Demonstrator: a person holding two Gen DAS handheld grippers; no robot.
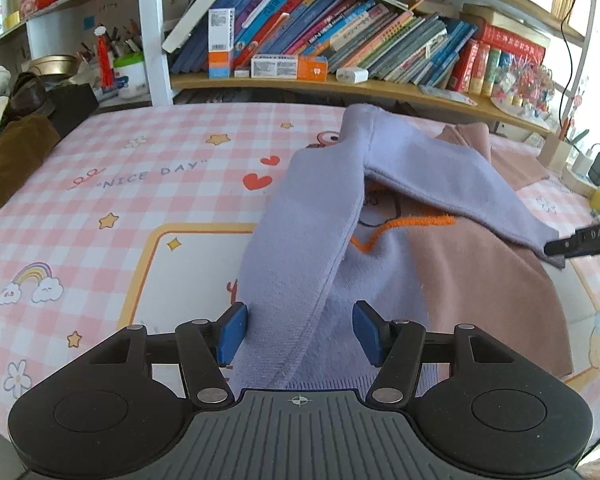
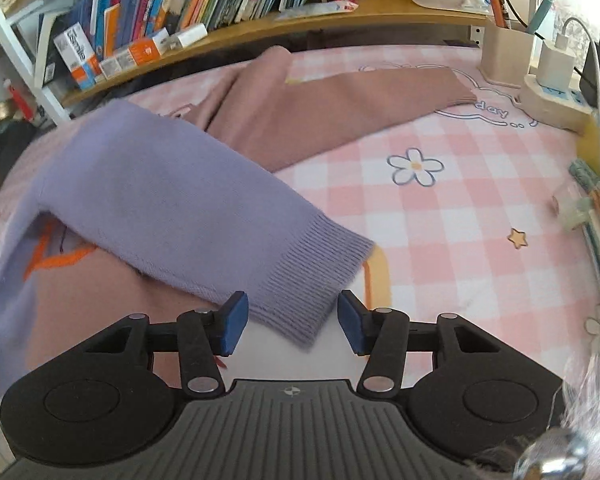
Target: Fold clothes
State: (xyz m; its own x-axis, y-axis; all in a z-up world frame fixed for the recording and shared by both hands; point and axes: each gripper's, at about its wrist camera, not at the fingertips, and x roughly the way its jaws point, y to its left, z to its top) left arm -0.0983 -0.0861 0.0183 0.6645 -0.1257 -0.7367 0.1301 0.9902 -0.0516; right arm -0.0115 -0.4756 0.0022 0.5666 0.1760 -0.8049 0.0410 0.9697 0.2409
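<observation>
Beside sweater [image 1: 320, 216], tablecloth [image 1: 100, 208] (pink check) reads "NICE DAY".

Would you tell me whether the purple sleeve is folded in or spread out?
Folded in: the purple sleeve lies across the sweater front.

Left half of the pink checked cartoon-print worktop cloth [image 1: 112, 184] is bare, free passage. Centre is blocked by the lilac-and-dusty-pink knit sweater [image 1: 440, 276]. Right edge is crowded: beige pen holder [image 2: 506, 54], cream power strip with chargers [image 2: 556, 100]. The wooden bookshelf [image 1: 340, 84] closes off the far side.
</observation>
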